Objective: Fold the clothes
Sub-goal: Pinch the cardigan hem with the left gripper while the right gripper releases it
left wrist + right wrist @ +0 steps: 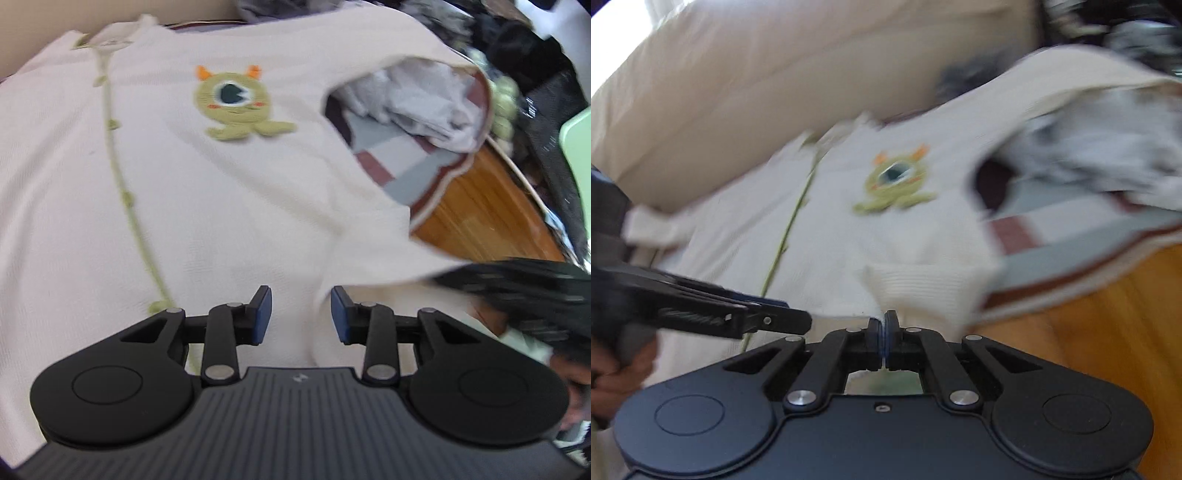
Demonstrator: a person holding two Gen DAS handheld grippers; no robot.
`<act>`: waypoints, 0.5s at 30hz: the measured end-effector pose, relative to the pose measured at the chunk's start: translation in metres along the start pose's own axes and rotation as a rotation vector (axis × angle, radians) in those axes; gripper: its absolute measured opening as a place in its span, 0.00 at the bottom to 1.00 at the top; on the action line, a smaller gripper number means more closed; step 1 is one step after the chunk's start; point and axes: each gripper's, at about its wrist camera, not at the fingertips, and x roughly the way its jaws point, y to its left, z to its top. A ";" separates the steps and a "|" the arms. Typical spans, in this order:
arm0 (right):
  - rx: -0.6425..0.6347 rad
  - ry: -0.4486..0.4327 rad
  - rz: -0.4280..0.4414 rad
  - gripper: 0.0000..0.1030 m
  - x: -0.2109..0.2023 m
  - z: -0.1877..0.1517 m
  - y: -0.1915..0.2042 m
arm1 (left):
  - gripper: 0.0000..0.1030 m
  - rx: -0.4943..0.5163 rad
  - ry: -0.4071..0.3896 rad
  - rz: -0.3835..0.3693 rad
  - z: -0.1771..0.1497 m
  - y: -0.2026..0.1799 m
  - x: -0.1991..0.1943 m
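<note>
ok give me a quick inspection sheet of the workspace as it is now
surface: patchwork bed cover in grey, white and maroon, over a wooden floor
job's things: cream knit top with green monster patch, spread flat, sleeve lifted
clutter: pale crumpled clothes; dark clothes pile
grippers: left gripper open, over the hem; right gripper shut on the top's ribbed cuff
cables: nothing seen
surroundings: beige cushion; image blurred
</note>
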 end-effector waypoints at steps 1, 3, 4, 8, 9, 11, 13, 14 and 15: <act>0.017 -0.027 -0.025 0.02 -0.014 -0.003 -0.003 | 0.33 0.024 0.019 -0.029 0.000 -0.006 0.002; 0.043 -0.051 -0.105 0.02 -0.052 -0.013 -0.011 | 0.33 0.072 0.059 -0.085 0.000 -0.018 0.007; 0.053 -0.053 -0.139 0.02 -0.064 -0.020 -0.013 | 0.33 0.092 0.087 -0.092 -0.003 -0.023 0.009; 0.091 -0.046 -0.234 0.01 -0.079 -0.047 -0.011 | 0.33 0.173 0.197 -0.123 -0.017 -0.044 0.017; 0.098 -0.047 -0.246 0.01 -0.080 -0.050 -0.008 | 0.33 0.193 0.224 -0.131 -0.021 -0.049 0.019; 0.055 -0.088 -0.252 0.01 -0.085 -0.049 0.002 | 0.33 0.230 0.259 -0.143 -0.028 -0.055 0.018; 0.102 -0.037 -0.284 0.00 -0.071 -0.053 -0.011 | 0.33 0.245 0.260 -0.170 -0.033 -0.054 0.010; 0.155 0.004 -0.302 0.00 -0.061 -0.057 -0.025 | 0.33 0.244 0.262 -0.174 -0.035 -0.052 0.007; 0.235 0.065 -0.321 0.00 -0.049 -0.065 -0.042 | 0.34 0.243 0.264 -0.177 -0.036 -0.051 0.005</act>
